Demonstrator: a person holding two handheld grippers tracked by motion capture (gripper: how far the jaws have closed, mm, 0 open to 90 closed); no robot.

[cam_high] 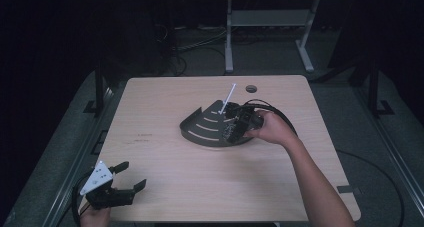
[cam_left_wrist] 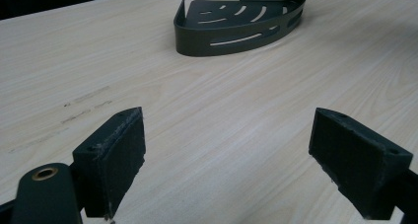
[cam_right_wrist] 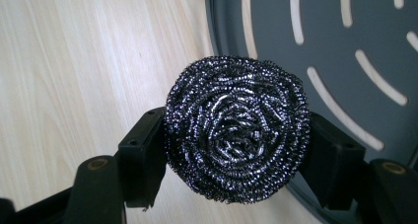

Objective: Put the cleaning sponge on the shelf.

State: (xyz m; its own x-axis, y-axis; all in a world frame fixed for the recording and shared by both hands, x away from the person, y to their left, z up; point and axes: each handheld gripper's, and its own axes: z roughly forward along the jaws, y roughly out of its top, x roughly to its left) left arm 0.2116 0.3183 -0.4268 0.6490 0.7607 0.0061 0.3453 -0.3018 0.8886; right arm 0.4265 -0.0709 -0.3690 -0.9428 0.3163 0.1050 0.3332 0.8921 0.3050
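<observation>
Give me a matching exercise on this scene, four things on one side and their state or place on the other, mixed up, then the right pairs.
Things
1. left gripper
2. right gripper
3. steel wool scourer
4. dark slotted tray

States
A. round, clamped between two pads
B. lying mid-table
C. jaws wide apart over bare wood
D. closed on something

Pairs: 1-C, 2-D, 3-A, 4-B

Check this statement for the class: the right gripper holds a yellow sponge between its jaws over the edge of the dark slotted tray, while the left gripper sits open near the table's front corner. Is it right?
Not quite. The right gripper holds a steel wool scourer, not a yellow sponge; the right gripper view shows its shiny coiled wire. The rest stands: it is over the edge of the dark slotted tray, and the left gripper sits open near the table's front corner.
</observation>
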